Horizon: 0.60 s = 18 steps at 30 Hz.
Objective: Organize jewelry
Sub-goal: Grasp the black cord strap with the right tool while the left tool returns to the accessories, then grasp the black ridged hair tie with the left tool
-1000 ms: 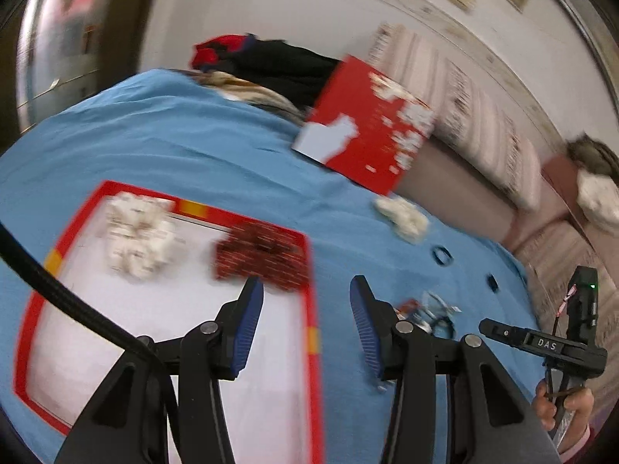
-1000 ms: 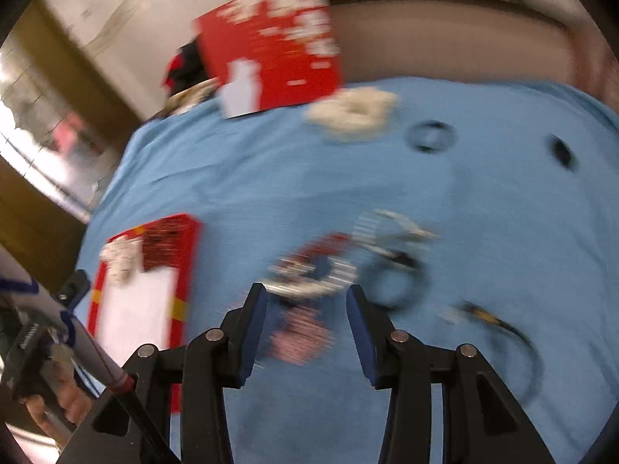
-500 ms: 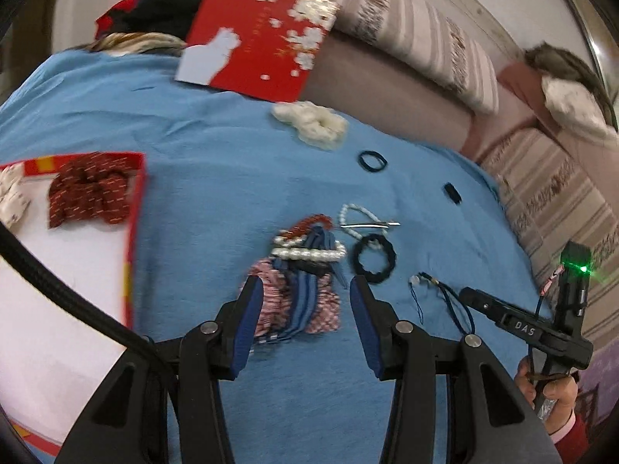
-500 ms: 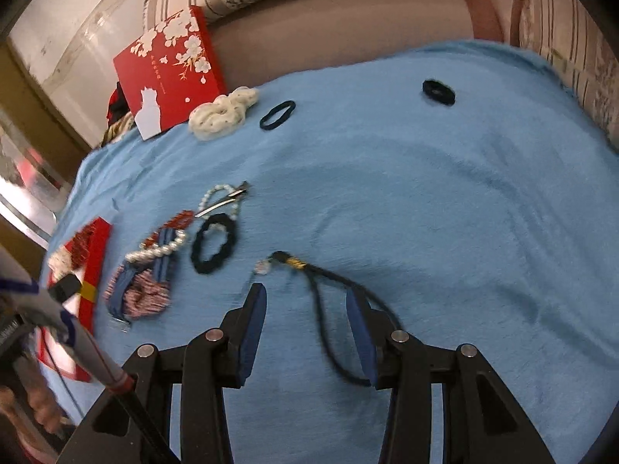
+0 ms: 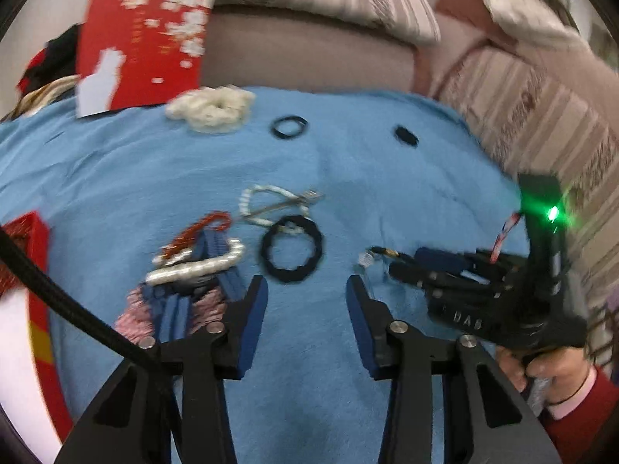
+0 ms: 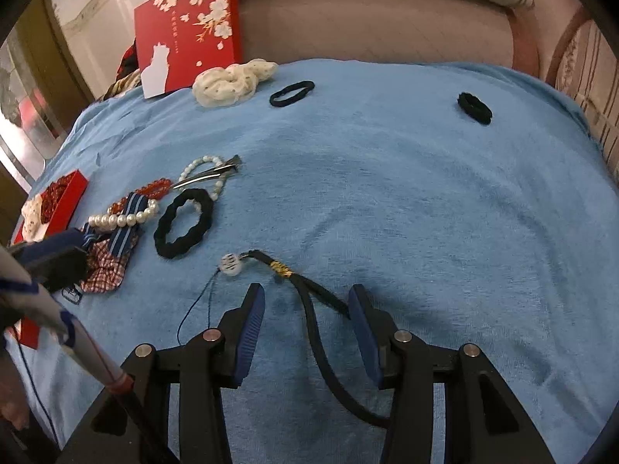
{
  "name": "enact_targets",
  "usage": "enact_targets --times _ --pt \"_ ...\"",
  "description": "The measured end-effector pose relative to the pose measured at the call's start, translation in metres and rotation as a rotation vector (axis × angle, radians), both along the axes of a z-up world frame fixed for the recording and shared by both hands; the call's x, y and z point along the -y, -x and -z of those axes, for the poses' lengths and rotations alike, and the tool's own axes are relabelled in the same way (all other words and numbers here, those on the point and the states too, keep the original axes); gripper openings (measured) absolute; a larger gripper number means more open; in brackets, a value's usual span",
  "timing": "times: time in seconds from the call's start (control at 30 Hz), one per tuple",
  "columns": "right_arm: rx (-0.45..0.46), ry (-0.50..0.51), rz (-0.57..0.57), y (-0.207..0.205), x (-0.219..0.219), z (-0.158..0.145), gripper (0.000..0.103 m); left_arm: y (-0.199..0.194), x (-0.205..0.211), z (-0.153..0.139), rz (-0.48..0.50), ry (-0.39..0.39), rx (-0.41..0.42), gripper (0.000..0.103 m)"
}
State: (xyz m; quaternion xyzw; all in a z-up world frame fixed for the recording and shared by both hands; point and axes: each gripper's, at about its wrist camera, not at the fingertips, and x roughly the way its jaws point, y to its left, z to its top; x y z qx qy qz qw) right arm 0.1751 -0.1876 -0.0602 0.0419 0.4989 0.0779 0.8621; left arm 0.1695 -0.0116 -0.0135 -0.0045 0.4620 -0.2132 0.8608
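Jewelry lies on a blue cloth [image 6: 425, 201]. My right gripper [image 6: 306, 305] is open, its fingers either side of a black cord necklace [image 6: 313, 309] with a white pendant [image 6: 231, 263]. My left gripper [image 5: 305, 297] is open and empty, just short of a black scrunchie [image 5: 291, 248], which also shows in the right wrist view [image 6: 183, 228]. Left of it lie a pearl bracelet [image 6: 123, 216], red beads [image 6: 153, 189], a blue striped bow [image 5: 174, 305] and a silver hair clip [image 6: 207, 174]. The red tray [image 5: 35, 309] edge is at far left.
A cream scrunchie [image 6: 232, 79], a thin black hair tie [image 6: 292, 93] and a small black tie [image 6: 475, 107] lie far back. A red flowered box [image 6: 189, 27] leans on the sofa. Striped cushions [image 5: 541, 123] border the right side.
My left gripper swung right from the tray to the jewelry pile. My right gripper moved forward and lower, so the black cord now lies between its fingers.
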Motion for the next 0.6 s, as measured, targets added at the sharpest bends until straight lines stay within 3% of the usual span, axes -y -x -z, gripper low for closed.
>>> enact_targets --times 0.07,0.13,0.27,0.33,0.4,0.43,0.6 --pt "-0.013 0.011 0.014 0.0 0.007 0.001 0.014 -0.006 0.013 0.008 0.041 -0.03 -0.011 0.036" --pt "-0.029 -0.017 0.039 -0.001 0.018 0.002 0.007 -0.013 0.024 0.015 0.057 -0.056 -0.018 0.036" --pt "-0.047 -0.08 0.075 -0.001 0.036 0.001 0.005 -0.028 0.039 0.03 0.073 -0.086 -0.05 0.035" --pt "-0.05 -0.099 0.087 0.0 0.041 0.0 0.005 -0.031 0.045 0.035 0.086 -0.109 -0.059 0.026" --pt "-0.05 -0.105 0.095 0.0 0.043 0.0 0.005 -0.031 0.053 0.04 0.095 -0.154 -0.062 0.003" --pt "-0.05 -0.107 0.097 0.0 0.044 0.0 0.005 -0.031 0.056 0.043 0.095 -0.183 -0.066 0.0" --pt "-0.033 -0.107 0.102 0.002 0.043 -0.005 0.005 -0.019 0.05 0.037 0.052 -0.186 -0.035 0.0"
